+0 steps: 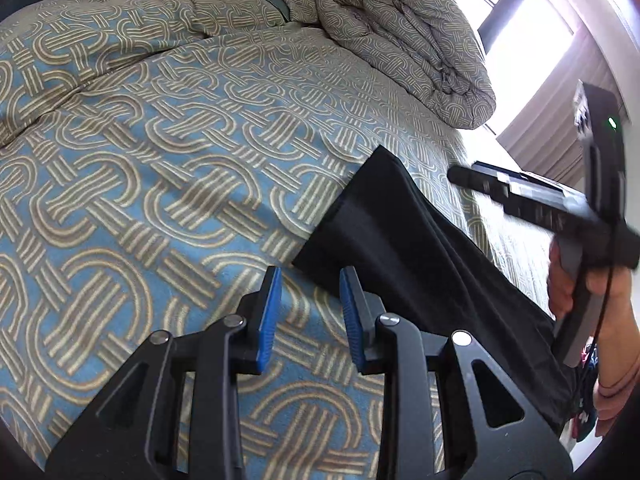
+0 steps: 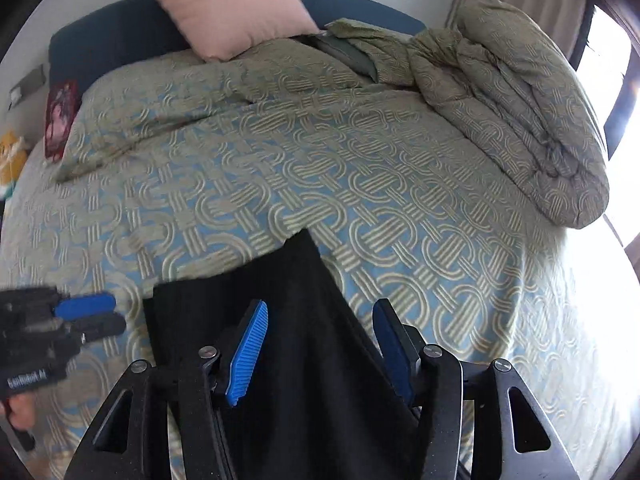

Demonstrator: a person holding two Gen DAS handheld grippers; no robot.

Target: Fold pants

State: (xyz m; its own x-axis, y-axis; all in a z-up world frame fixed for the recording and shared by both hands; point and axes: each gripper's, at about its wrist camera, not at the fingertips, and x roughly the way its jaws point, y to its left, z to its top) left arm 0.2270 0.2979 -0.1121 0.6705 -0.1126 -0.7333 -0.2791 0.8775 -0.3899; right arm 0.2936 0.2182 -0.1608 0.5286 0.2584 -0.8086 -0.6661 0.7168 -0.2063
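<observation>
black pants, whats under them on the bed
The black fabric pants lie on the blue and tan loop-patterned bedspread, which shows all around them. Whatever is directly beneath the fabric is covered and cannot be seen.

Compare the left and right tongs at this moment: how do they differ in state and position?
The left tongs hang over bare bedspread beside the black pants, whereas the right tongs straddle the pants directly. The left tongs' gap is narrower; the right tongs' gap is wider. Both are open, with blue pads, gripping nothing.
</observation>
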